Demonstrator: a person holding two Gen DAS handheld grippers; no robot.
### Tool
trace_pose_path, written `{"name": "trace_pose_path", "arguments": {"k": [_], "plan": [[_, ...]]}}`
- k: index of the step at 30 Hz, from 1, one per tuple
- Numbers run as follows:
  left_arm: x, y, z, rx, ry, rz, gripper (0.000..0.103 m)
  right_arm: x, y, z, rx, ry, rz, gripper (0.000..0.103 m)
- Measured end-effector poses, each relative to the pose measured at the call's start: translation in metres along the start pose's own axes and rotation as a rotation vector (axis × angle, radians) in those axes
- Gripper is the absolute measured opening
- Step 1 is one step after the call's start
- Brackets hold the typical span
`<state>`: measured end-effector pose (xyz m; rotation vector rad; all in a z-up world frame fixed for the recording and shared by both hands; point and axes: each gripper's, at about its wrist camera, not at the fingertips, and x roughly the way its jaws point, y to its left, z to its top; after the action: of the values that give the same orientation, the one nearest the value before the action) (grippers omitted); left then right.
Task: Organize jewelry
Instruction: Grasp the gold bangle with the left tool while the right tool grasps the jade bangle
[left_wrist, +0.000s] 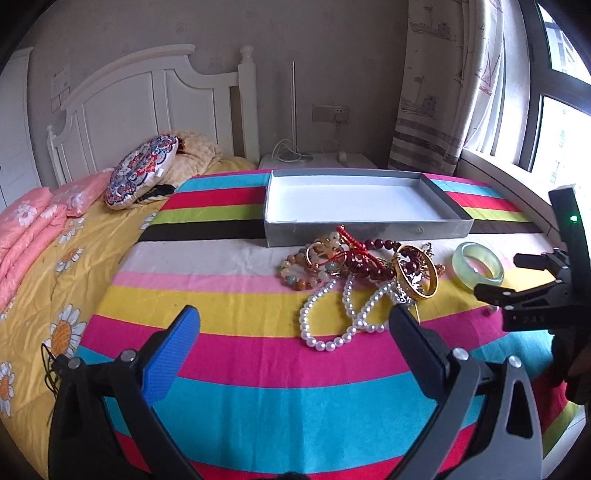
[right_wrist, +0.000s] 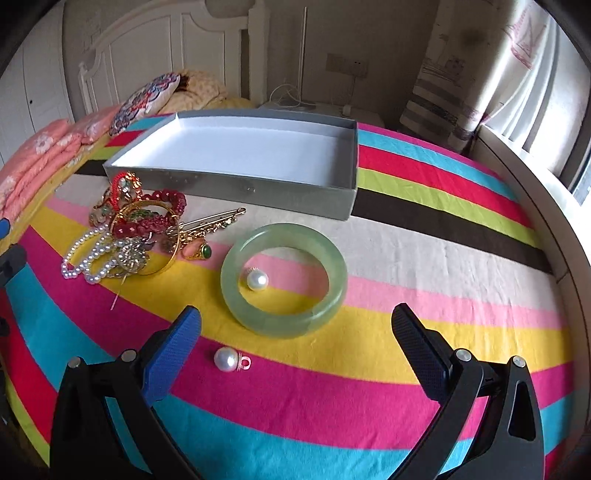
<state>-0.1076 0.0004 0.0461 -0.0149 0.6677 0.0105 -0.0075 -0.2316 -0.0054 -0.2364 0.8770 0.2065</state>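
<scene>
A tangled pile of jewelry (left_wrist: 365, 273) lies on the striped cloth: pearl strands (left_wrist: 332, 325), red beads, a gold bangle (left_wrist: 417, 273). A pale green jade bangle (right_wrist: 284, 280) lies apart, with one pearl earring (right_wrist: 257, 279) inside it and another pearl earring (right_wrist: 227, 359) just in front. Behind stands an empty grey box (right_wrist: 236, 184) with a white inside. My left gripper (left_wrist: 295, 325) is open, just short of the pearl strands. My right gripper (right_wrist: 295, 325) is open, straddling the jade bangle's near side. The same right gripper (left_wrist: 517, 273) appears beside the jade bangle (left_wrist: 478, 262) in the left wrist view.
The striped cloth (right_wrist: 406, 369) covers a bed with a yellow flowered sheet (left_wrist: 55, 295), pink quilts (left_wrist: 29, 229) and a patterned round cushion (left_wrist: 140, 170) at the left. A white headboard (left_wrist: 147, 103), a nightstand with cables, a curtain and a window ledge (left_wrist: 517, 184) lie beyond.
</scene>
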Motion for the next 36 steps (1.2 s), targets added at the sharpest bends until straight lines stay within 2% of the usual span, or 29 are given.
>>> {"name": "trace_pose_path", "arguments": {"k": [3, 5, 7, 9, 10, 11, 17, 19, 23, 25, 27, 31, 34, 36], "plan": [[0.001, 0.004, -0.002, -0.039, -0.016, -0.041, 0.101, 0.015, 0.001, 0.012, -0.005, 0.031, 0.016, 0.099], [0.0, 0.005, -0.002, -0.062, -0.032, -0.105, 0.101, 0.021, -0.002, 0.017, 0.018, 0.048, 0.044, 0.099], [0.003, 0.001, 0.002, -0.061, -0.009, -0.147, 0.101, 0.028, -0.006, 0.02, 0.044, 0.061, 0.089, 0.099], [0.008, -0.013, 0.007, -0.014, 0.013, -0.176, 0.101, 0.029, -0.006, 0.023, 0.037, 0.053, 0.101, 0.099], [0.009, -0.019, 0.009, 0.01, 0.017, -0.185, 0.101, 0.027, -0.006, 0.024, 0.037, 0.038, 0.105, 0.092], [0.011, -0.027, 0.012, 0.032, 0.019, -0.191, 0.101, 0.024, -0.006, 0.023, 0.039, 0.017, 0.113, 0.078], [0.037, -0.063, 0.027, 0.132, 0.054, -0.212, 0.099, 0.015, -0.01, 0.018, 0.052, -0.022, 0.129, 0.078], [0.042, -0.069, 0.035, 0.2, 0.04, -0.217, 0.096, 0.009, -0.017, 0.015, 0.088, -0.054, 0.142, 0.078], [0.047, -0.084, 0.038, 0.443, 0.058, -0.315, 0.095, -0.004, -0.029, 0.008, 0.133, -0.11, 0.188, 0.078], [0.052, -0.091, 0.035, 0.547, 0.072, -0.325, 0.095, -0.009, -0.03, 0.006, 0.145, -0.133, 0.179, 0.078], [0.06, -0.095, 0.033, 0.592, 0.093, -0.325, 0.095, -0.012, -0.032, 0.004, 0.163, -0.149, 0.171, 0.078], [0.077, -0.096, 0.038, 0.581, 0.123, -0.351, 0.094, -0.011, -0.037, 0.004, 0.184, -0.151, 0.17, 0.078], [0.086, -0.094, 0.041, 0.538, 0.154, -0.396, 0.082, -0.012, -0.035, 0.004, 0.178, -0.155, 0.16, 0.078], [0.092, -0.095, 0.042, 0.504, 0.163, -0.413, 0.079, -0.012, -0.035, 0.004, 0.177, -0.157, 0.157, 0.078]]}}
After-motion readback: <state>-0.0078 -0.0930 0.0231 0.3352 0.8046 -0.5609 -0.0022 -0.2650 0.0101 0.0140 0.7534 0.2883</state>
